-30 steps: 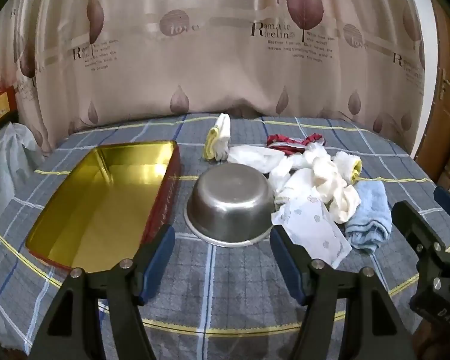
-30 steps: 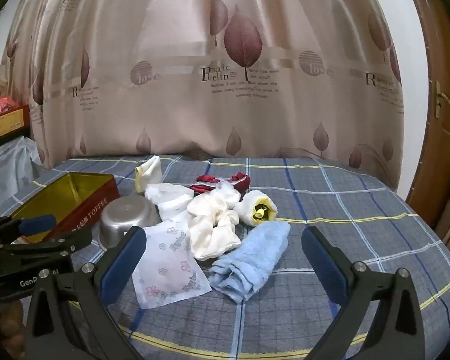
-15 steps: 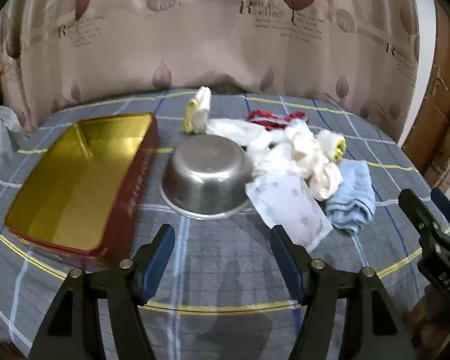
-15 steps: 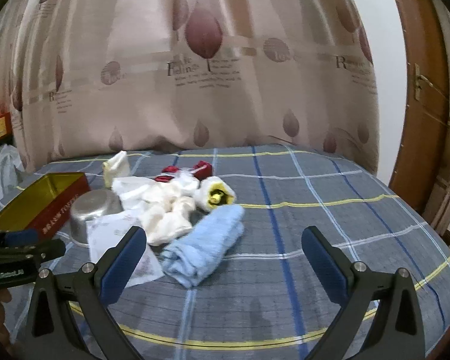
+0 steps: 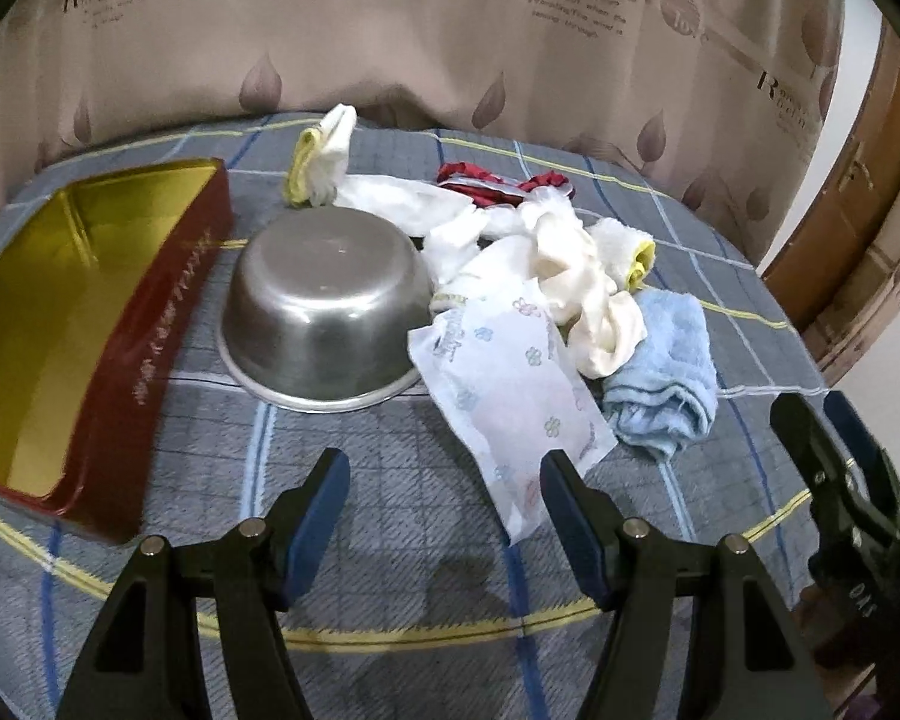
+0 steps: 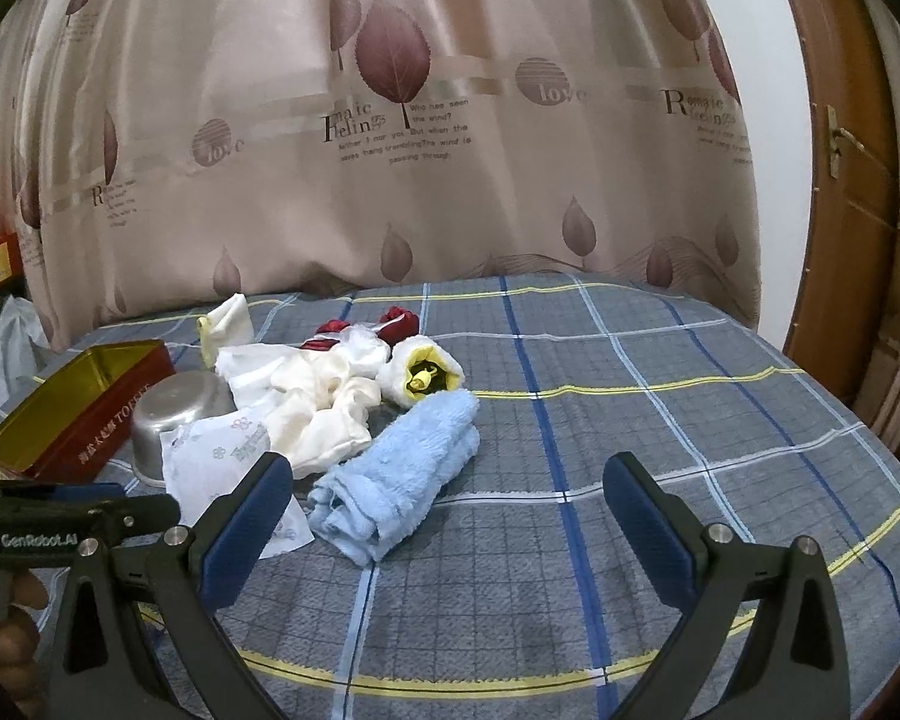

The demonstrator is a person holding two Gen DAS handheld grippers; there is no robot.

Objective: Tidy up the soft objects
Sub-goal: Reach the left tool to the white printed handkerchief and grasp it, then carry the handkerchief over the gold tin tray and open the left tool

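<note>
Near the middle of the blue plaid-covered bench the soft pile lies unsorted — gold-lined red rectangular tin empty, so nothing is done yet — left gripper and right gripper both spread, holding nothing.

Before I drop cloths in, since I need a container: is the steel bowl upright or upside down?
Upside down. The steel bowl shows its flat base on top and its wide rim rests on the tablecloth.
</note>
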